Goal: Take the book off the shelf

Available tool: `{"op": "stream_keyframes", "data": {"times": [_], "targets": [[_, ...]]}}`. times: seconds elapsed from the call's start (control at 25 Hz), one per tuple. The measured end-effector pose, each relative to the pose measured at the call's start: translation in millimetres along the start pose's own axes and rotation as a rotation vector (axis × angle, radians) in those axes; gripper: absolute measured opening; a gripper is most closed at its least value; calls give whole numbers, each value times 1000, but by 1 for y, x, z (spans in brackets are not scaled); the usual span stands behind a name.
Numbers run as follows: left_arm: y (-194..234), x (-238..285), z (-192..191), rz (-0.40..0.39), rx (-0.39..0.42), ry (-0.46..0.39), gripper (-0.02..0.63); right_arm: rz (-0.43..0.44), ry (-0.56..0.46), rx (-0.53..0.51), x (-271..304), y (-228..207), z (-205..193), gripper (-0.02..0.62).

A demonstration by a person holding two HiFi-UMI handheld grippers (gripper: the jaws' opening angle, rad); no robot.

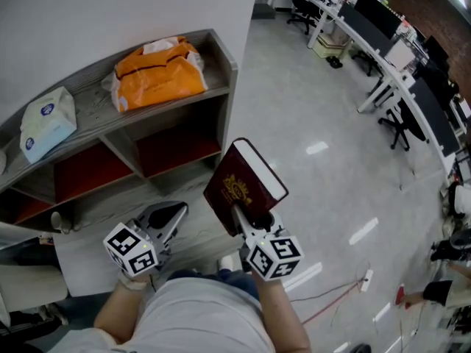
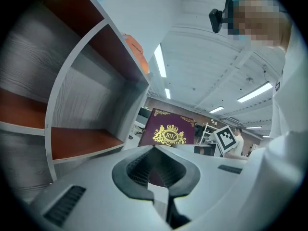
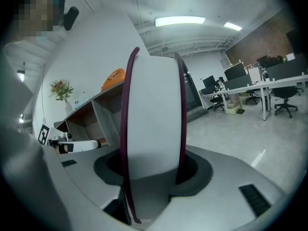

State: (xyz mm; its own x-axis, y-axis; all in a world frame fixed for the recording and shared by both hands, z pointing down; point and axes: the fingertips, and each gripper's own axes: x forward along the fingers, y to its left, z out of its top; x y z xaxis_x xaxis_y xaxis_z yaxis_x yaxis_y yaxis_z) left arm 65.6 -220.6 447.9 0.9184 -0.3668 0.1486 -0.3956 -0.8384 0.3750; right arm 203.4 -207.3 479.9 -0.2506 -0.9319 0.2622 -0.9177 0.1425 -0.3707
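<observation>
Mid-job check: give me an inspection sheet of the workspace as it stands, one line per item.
Surface: grey shelf with red-backed compartments; no book seen in them.
Job's things: maroon book is off the shelf, held in the air in front of it.
Clutter: orange bag and white soft pack lie on the shelf top.
Grippers: right hand-held gripper is shut on the book's lower end; left hand-held gripper is shut with nothing between its jaws.
Cables: red and white cables lie on the floor to the right.
Surroundings: glossy grey floor; desks with monitors and office chairs beyond.
</observation>
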Motion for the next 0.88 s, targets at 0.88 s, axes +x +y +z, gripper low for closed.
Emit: {"op": "stream_keyframes", "data": {"times": [0.88], "targets": [[-3,3,2,0,5,5,15,-14,-5,-39,-2,-1,3,221]]}}
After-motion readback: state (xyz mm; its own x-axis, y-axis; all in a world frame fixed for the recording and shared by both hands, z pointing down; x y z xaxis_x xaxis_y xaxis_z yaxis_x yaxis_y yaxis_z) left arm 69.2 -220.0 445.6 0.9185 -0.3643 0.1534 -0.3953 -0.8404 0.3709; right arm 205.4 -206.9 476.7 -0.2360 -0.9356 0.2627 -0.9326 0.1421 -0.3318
